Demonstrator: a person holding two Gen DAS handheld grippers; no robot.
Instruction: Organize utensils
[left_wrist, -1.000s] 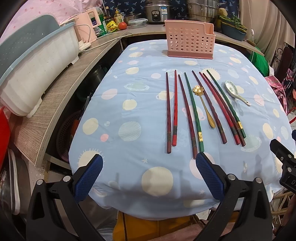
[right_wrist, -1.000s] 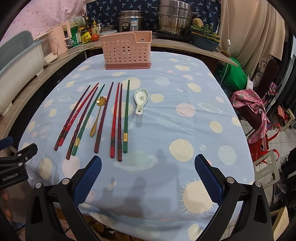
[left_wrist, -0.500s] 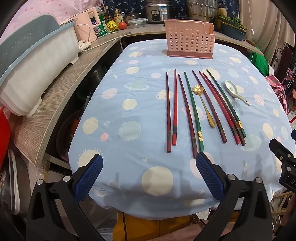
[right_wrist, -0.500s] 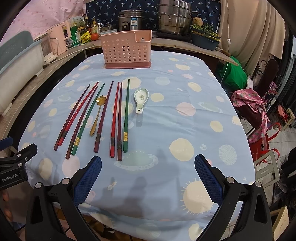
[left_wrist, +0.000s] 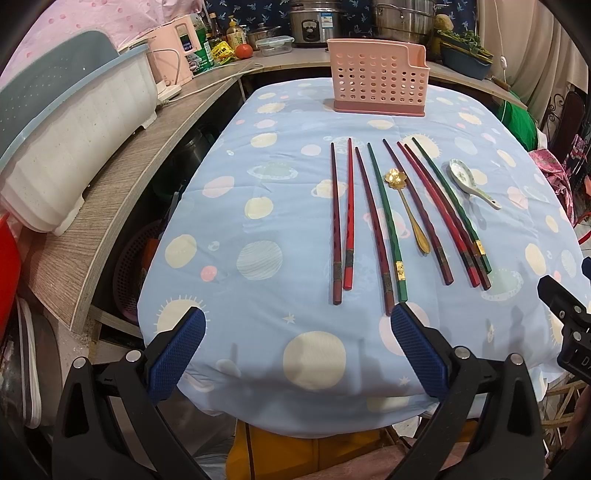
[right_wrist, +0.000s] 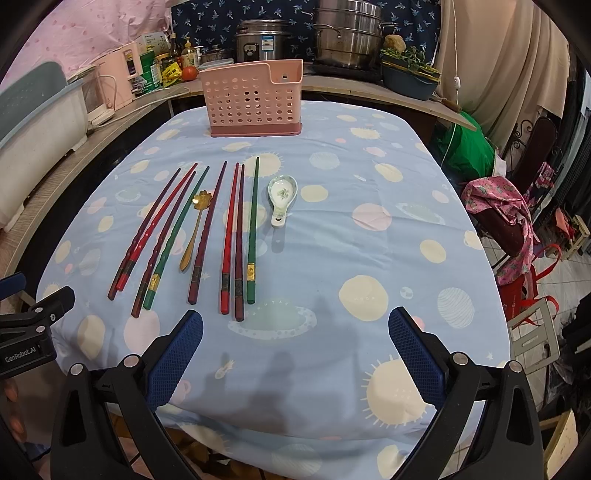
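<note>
Several red, maroon and green chopsticks (left_wrist: 384, 225) (right_wrist: 236, 240) lie side by side on the blue spotted tablecloth (left_wrist: 258, 221). A gold flower-headed spoon (left_wrist: 406, 206) (right_wrist: 195, 225) lies among them. A white ceramic spoon (left_wrist: 469, 181) (right_wrist: 281, 195) lies to their right. A pink perforated utensil holder (left_wrist: 378, 83) (right_wrist: 255, 101) stands upright at the far end. My left gripper (left_wrist: 293, 345) is open and empty above the near table edge. My right gripper (right_wrist: 295, 345) is open and empty, just short of the chopstick ends.
A wooden counter (left_wrist: 122, 192) with a white dish rack (left_wrist: 70, 122) runs along the left. Pots, bottles and a tomato (right_wrist: 190, 72) crowd the back counter. A chair with pink cloth (right_wrist: 506, 214) stands right of the table (right_wrist: 443, 258). The other gripper shows at each view's edge.
</note>
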